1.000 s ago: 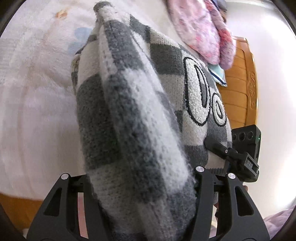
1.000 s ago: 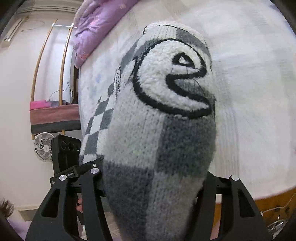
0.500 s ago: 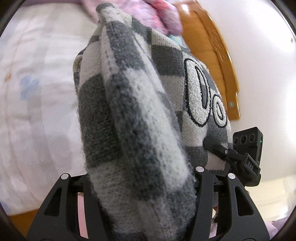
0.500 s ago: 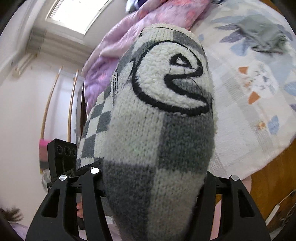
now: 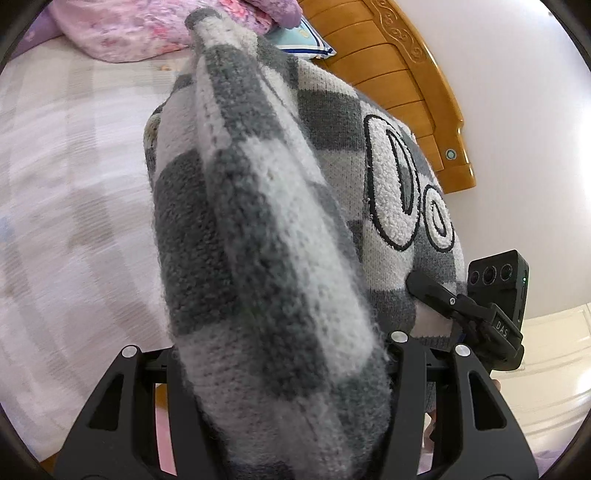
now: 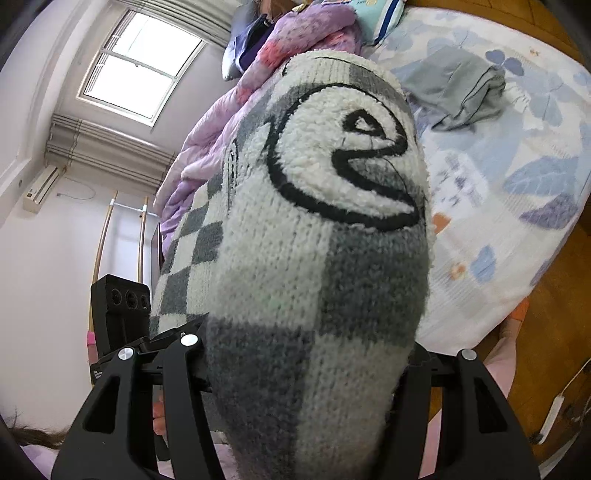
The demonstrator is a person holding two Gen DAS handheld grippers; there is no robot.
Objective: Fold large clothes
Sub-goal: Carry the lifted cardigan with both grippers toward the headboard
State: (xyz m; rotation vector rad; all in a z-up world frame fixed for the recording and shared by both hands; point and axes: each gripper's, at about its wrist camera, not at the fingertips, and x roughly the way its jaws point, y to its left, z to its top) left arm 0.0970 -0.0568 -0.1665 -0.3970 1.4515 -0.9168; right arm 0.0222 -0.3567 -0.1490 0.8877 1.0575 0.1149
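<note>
The sweater [image 5: 266,229] is in the air above the bed [image 5: 55,206], folded into a thick bundle and stretched between my two tongs. I judge the folding itself is mostly done; what is left is to lay the bundle down somewhere and let go. Its long axis runs from one hand to the other, with the sewn letters facing outward. My left tongs [image 5: 280,384] are clamped on one end, my right tongs [image 6: 299,384] on the other end. Behind are a pink quilt [image 5: 140,26] and a wooden headboard [image 5: 406,70].

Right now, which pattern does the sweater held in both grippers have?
The sweater has a grey and white checkerboard pattern, seen best in the left wrist view.
</note>
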